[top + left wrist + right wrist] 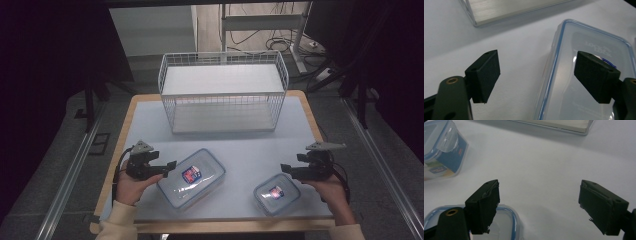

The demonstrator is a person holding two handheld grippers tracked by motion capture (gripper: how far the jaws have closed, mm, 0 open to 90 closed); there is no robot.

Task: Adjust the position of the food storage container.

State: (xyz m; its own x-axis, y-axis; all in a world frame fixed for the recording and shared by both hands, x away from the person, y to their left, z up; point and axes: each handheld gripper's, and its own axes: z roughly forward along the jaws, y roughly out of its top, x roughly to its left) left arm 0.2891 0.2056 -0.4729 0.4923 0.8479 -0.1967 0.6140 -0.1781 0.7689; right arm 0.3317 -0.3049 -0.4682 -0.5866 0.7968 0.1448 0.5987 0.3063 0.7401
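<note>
A large clear container with a blue-rimmed lid (191, 177) lies on the table at front left. A smaller one of the same kind (276, 193) lies at front right. My left gripper (169, 168) is held just left of the large container, open and holding nothing. In the left gripper view the gripper (539, 72) straddles the large container's (574, 42) left edge. My right gripper (286, 170) hovers open just above the small container's far edge. In the right gripper view the gripper (539, 205) is wide apart, with the small container's corner (509, 225) under its left jaw.
A white wire basket with a shelf (223, 92) stands at the back middle of the table (150, 125). Its base edge appears in the left gripper view (506, 10) and the right gripper view (564, 125). The large container (441, 152) sits far left.
</note>
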